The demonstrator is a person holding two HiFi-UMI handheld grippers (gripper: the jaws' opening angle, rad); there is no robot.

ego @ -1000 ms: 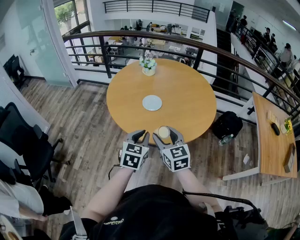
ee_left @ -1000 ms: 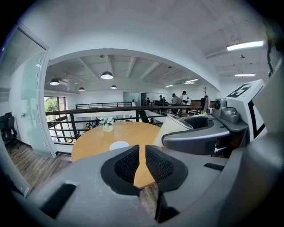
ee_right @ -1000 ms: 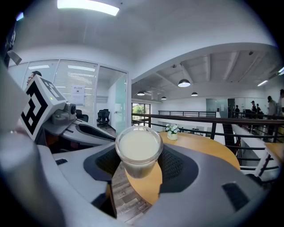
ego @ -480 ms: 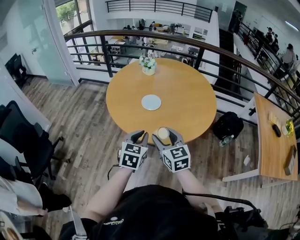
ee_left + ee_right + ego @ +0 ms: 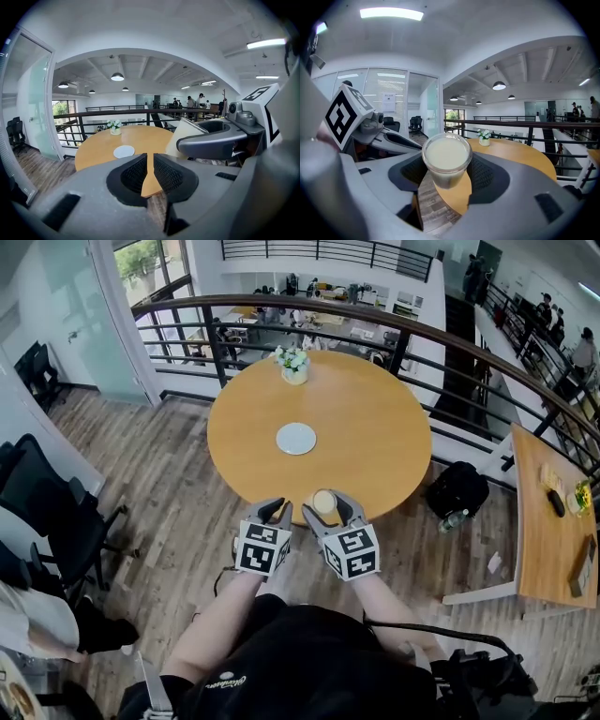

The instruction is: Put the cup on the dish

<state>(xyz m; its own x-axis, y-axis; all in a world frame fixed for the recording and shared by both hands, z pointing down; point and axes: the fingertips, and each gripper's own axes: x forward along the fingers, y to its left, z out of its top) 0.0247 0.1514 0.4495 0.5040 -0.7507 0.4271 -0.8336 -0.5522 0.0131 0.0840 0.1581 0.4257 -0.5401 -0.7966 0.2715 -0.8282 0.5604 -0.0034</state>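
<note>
Head view: R gripper [image 5: 326, 508] pinches the cup [image 5: 324, 502] over the round table's [image 5: 375, 437] near edge. The white dish [image 5: 296, 438] sits at table centre, well apart from the cup. L gripper [image 5: 273, 514] is just beside, at the same edge.

L gripper view: jaws pressed nearly together, nothing betw them.

R gripper view: jaws clamp the clear cup, upright, creamy liquid near the rim. I'd carry it level and slow to table centre, lower straight onto the dish, then release.
</note>
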